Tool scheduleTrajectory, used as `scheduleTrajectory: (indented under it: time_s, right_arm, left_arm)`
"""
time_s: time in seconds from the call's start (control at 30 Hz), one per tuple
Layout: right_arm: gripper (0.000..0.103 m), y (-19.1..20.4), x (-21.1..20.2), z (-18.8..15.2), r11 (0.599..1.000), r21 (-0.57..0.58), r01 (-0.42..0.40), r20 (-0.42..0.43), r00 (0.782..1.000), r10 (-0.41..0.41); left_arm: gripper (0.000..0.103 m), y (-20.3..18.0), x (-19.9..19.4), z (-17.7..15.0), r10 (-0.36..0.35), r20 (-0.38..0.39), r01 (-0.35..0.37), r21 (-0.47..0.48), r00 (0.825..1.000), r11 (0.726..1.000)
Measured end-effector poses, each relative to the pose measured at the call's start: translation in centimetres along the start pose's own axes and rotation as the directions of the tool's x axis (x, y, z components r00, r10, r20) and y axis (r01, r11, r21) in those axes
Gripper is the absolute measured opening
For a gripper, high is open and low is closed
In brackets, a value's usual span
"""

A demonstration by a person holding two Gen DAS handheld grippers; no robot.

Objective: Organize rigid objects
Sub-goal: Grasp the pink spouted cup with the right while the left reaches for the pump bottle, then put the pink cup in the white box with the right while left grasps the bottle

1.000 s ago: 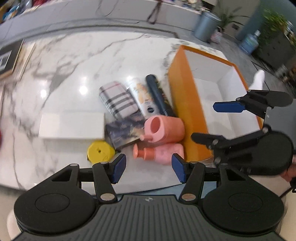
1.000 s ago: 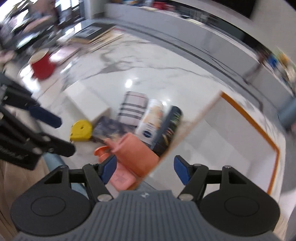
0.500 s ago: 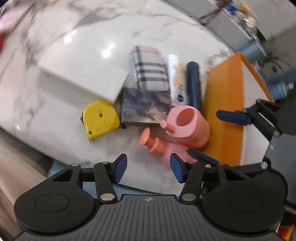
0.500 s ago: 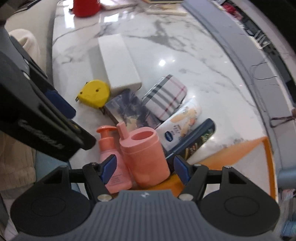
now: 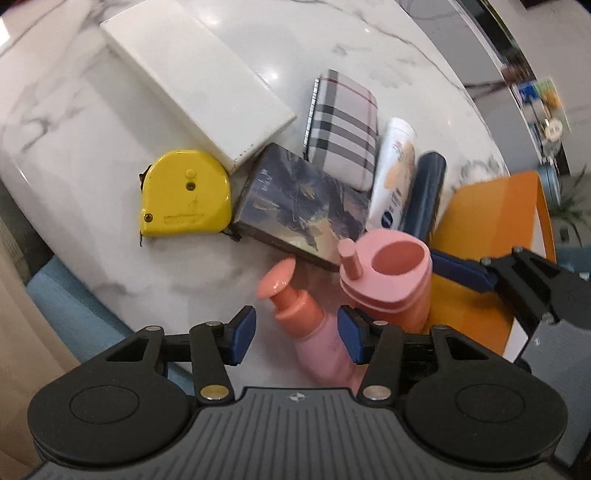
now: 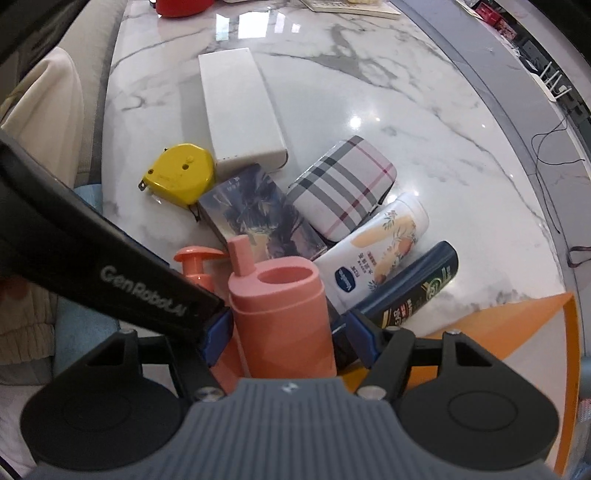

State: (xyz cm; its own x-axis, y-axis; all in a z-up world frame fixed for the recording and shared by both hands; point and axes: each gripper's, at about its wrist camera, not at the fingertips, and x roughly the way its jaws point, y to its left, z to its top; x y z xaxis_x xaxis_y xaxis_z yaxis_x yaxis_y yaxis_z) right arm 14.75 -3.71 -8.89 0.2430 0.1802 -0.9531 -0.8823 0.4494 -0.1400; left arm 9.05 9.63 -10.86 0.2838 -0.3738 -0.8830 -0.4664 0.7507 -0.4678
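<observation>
Marble table (image 5: 110, 229), stuff piled near its front edge. Both grippers tilt steeply down: left gripper (image 5: 295, 334) is closing around the pink pump bottle (image 5: 314, 332), right gripper (image 6: 284, 338) straddles the pink cup (image 6: 280, 314), pads not pressing yet.

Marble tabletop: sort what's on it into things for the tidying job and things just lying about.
For the job:
pink pump bottle
pink cup with spout
yellow tape measure
dark printed box
plaid case
lotion tube
dark spray can
white box
orange box

Lying about:
red object
papers
</observation>
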Motion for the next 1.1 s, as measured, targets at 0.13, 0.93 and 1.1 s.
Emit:
scheduleTrajectory:
  time_s: [0.13, 0.93, 1.1]
  right_arm:
    - [0.058, -0.3, 0.5, -0.1, 1.0, 0.014, -0.024, 0.008, 1.0, 0.024]
    - [0.055, 1.5, 1.2, 0.6, 0.92, 0.382, -0.087, -0.005, 0.995, 0.096]
    - [0.055, 1.4, 1.4, 0.7, 0.923, 0.377, -0.081, -0.008, 0.996, 0.091]
  left_arm:
    - [0.05, 0.3, 0.6, 0.1, -0.013, 0.014, 0.013, -0.046, 1.0, 0.999]
    - [0.055, 2.3, -1.5, 1.0, 0.091, 0.014, -0.092, 0.062, 0.996, 0.994]
    - [0.045, 2.3, -1.1, 1.0, 0.062, -0.005, -0.061, 0.047, 0.998, 0.997]
